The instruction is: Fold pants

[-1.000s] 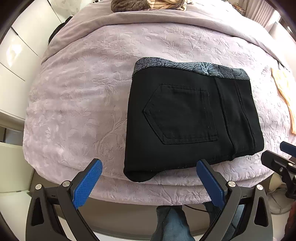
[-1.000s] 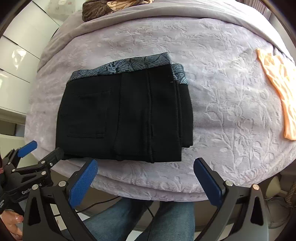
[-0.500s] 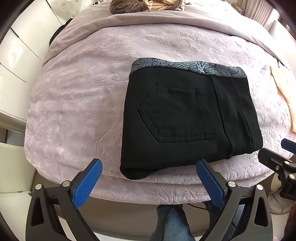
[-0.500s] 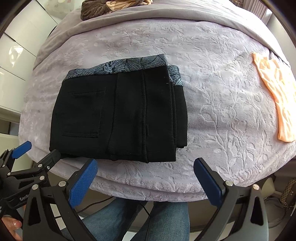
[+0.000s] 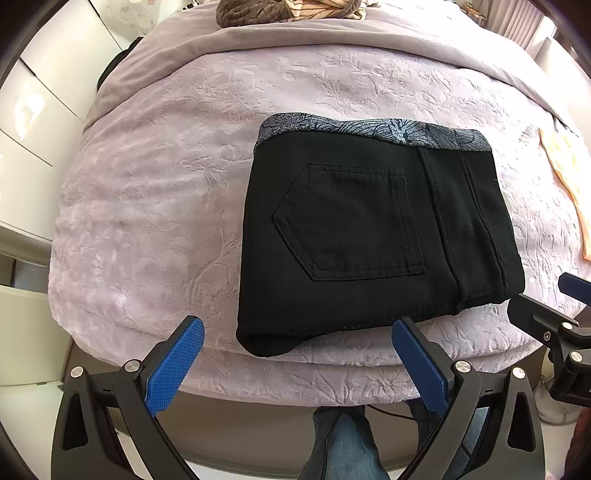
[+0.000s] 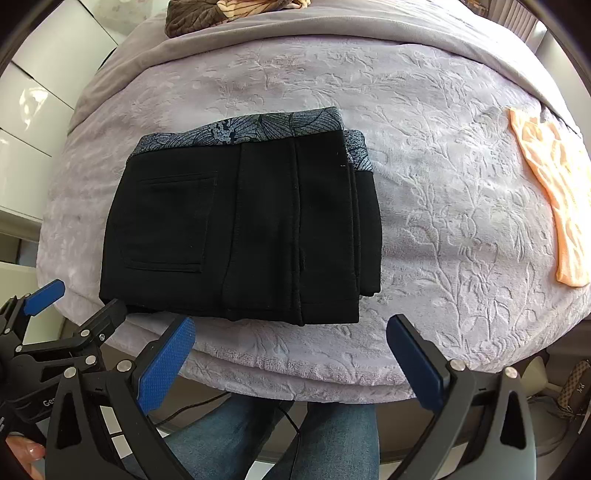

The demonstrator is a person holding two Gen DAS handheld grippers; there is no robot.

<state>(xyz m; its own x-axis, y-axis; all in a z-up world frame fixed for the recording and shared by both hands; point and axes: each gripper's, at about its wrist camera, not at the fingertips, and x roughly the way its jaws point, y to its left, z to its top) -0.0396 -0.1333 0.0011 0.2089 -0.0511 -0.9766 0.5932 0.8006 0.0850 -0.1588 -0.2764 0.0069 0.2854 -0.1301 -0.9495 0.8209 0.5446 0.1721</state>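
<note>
Lying folded near the lower edge of the lilac embossed bed cover, the black pants form a compact rectangle.
Bare cover spreads at frame left and top; a patterned grey waistband and a back pocket face up. Left gripper and right gripper both hang spread wide off the bed's edge, empty. An orange garment lies far right, a brown bundle at top.

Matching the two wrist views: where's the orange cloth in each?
Left wrist: orange cloth at the far right edge, partly cut off.
Right wrist: orange cloth upper right, lying flat on the bed.
Shared landmark: folded black pants, left of the cloth in both.
</note>
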